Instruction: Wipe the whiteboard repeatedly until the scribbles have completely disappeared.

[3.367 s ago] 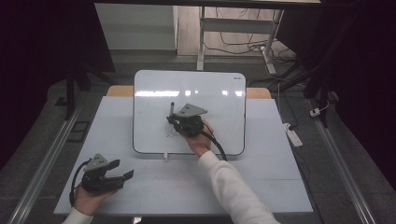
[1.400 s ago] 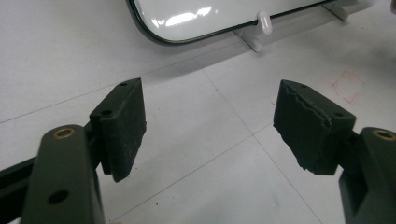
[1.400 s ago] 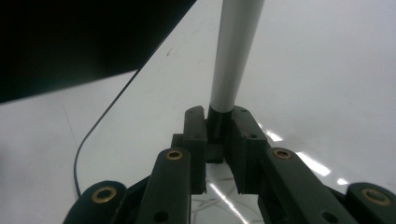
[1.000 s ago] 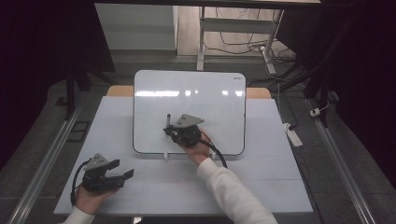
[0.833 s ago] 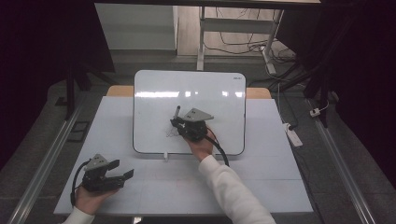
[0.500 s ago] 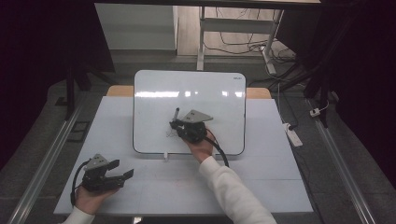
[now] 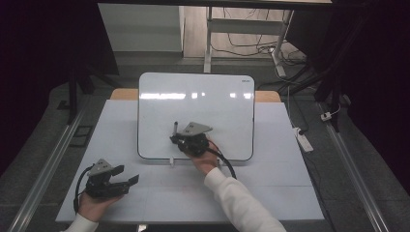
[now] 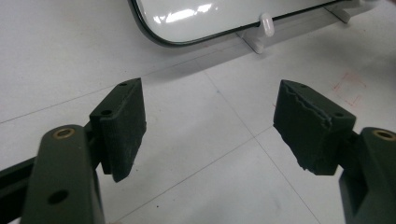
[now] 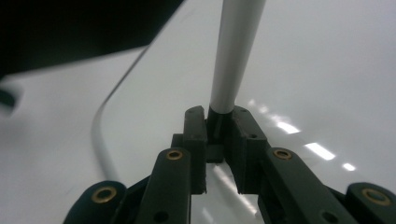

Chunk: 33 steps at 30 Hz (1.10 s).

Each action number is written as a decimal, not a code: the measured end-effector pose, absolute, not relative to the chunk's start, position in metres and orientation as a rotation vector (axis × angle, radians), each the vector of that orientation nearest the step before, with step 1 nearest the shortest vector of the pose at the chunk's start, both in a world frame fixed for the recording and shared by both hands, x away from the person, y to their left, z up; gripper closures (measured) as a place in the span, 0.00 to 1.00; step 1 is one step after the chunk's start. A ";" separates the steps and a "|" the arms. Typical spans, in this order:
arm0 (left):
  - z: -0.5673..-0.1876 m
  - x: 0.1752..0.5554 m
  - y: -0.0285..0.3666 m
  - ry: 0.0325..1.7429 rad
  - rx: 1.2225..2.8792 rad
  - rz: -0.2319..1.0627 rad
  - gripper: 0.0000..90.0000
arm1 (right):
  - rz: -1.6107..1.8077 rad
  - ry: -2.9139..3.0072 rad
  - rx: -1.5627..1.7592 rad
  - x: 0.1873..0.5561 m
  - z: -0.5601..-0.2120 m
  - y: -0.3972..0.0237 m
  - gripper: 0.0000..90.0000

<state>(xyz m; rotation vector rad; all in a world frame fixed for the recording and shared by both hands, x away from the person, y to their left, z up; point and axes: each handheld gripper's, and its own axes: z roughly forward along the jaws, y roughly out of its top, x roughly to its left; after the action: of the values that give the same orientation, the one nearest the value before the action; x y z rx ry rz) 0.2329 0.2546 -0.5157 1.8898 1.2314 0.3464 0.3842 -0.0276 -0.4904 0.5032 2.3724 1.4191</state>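
Note:
A white whiteboard [image 7: 212, 101] lies on the table, leaning on small white feet [image 7: 170, 161]. My right gripper [image 7: 175, 139] hovers over the board's lower left part, shut on a marker [image 7: 175, 127] that sticks up from its jaws. In the right gripper view the marker's pale barrel [image 9: 233, 51] rises from between the closed pads of the right gripper [image 9: 218, 123], over the glossy board [image 9: 327, 70]. My left gripper [image 7: 130, 180] rests at the table's near left, held in a hand. Its jaws stand wide apart, open and empty [image 8: 210, 121], aimed at the board's near corner [image 8: 196, 18].
The white table [image 7: 270, 193] extends in front of the board. A faint red square mark [image 8: 350, 86] is drawn on it near a board foot [image 8: 265, 24]. A white power strip [image 7: 303, 140] lies by the table's right edge. Metal rails run along both sides.
My right gripper with the marker has shifted a little toward the board's near edge. The left gripper has stayed put.

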 end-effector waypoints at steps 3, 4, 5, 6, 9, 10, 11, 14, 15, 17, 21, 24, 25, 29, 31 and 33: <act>-0.516 0.233 0.255 1.235 1.888 0.346 0.30 | 1.447 2.302 0.561 0.390 -0.485 -0.037 0.87; -0.516 0.233 0.255 1.235 1.888 0.346 0.30 | 1.467 2.247 0.621 0.394 -0.481 -0.042 0.86; -0.516 0.233 0.255 1.227 1.892 0.345 0.29 | 1.488 2.228 0.646 0.396 -0.480 -0.044 0.87; -0.516 0.233 0.254 1.230 1.891 0.346 0.29 | 1.481 2.240 0.635 0.392 -0.482 -0.042 0.86; -0.516 0.234 0.254 1.229 1.895 0.343 0.29 | 1.371 2.370 0.438 0.374 -0.496 -0.023 0.86; -0.516 0.234 0.254 1.230 1.895 0.343 0.30 | 1.357 2.367 0.422 0.374 -0.495 -0.022 0.86; -0.516 0.233 0.254 1.232 1.892 0.346 0.30 | 1.397 2.332 0.469 0.379 -0.493 -0.025 0.86; -0.516 0.233 0.254 1.228 1.894 0.347 0.30 | 1.476 2.235 0.582 0.391 -0.486 -0.034 0.87; -0.516 0.233 0.254 1.232 1.891 0.347 0.30 | 1.467 2.240 0.574 0.389 -0.487 -0.031 0.86; -0.516 0.234 0.254 1.230 1.896 0.344 0.30 | 1.467 2.280 0.541 0.387 -0.489 -0.026 0.86; -0.517 0.234 0.254 1.236 1.894 0.344 0.30 | 1.460 2.300 0.519 0.389 -0.488 -0.026 0.86; -0.517 0.234 0.254 1.230 1.894 0.348 0.30 | 1.465 2.313 0.530 0.390 -0.488 -0.025 0.87; -0.517 0.234 0.254 1.230 1.894 0.348 0.30 | 1.465 2.313 0.530 0.390 -0.488 -0.025 0.87; -0.518 0.234 0.255 1.236 1.894 0.345 0.30 | 1.437 2.326 0.528 0.388 -0.487 -0.030 0.87; -0.517 0.234 0.255 1.234 1.894 0.347 0.30 | 1.417 2.343 0.501 0.383 -0.490 -0.032 0.87; -0.517 0.234 0.255 1.233 1.893 0.345 0.29 | 1.350 2.332 0.437 0.378 -0.490 -0.035 0.86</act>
<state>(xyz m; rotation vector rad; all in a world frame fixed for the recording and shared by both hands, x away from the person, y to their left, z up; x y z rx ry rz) 0.2342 0.2545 -0.5170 1.8933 1.2334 0.3451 0.3783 -0.0354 -0.4903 0.4370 2.3324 1.3501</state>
